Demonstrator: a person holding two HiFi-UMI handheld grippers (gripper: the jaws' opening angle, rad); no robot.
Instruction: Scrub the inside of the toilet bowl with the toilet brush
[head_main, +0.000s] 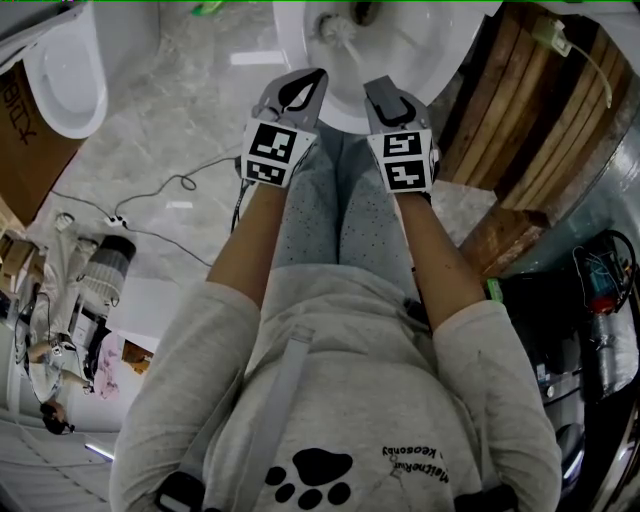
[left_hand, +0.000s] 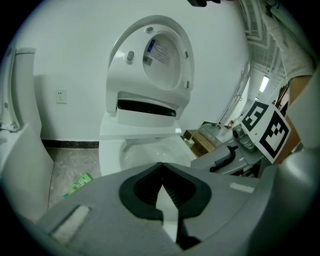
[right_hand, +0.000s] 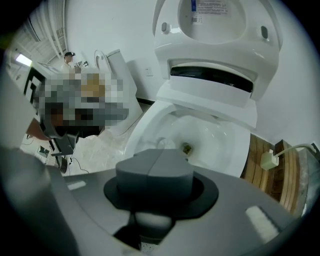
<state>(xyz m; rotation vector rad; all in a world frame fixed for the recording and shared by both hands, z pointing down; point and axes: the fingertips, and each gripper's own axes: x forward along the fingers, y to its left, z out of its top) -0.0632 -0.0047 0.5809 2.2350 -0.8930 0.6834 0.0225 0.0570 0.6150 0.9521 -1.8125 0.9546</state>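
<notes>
The white toilet bowl (head_main: 425, 62) (left_hand: 150, 150) (right_hand: 222, 142) stands open in front of me, its lid (left_hand: 165, 55) (right_hand: 215, 20) raised. A white toilet brush (head_main: 337, 30) (right_hand: 160, 143) sits inside the bowl, just left of the drain hole (right_hand: 187, 148). My right gripper (head_main: 377, 85) (right_hand: 162, 151) hangs over the front rim with its jaws shut. The brush head shows straight beyond its tips and a white rounded end shows behind its pads; the handle between is hidden. Close beside it on the left, my left gripper (head_main: 316, 75) (left_hand: 161, 165) is shut, holding nothing I can see.
A second toilet (head_main: 65, 70) (left_hand: 20, 150) stands to the left. Stacked wooden boards (head_main: 540, 110) (right_hand: 280, 175) lie right of the bowl, with a white plug (right_hand: 269, 160) on them. A cable (head_main: 170, 185) and a green packet (left_hand: 77, 184) lie on the marble floor.
</notes>
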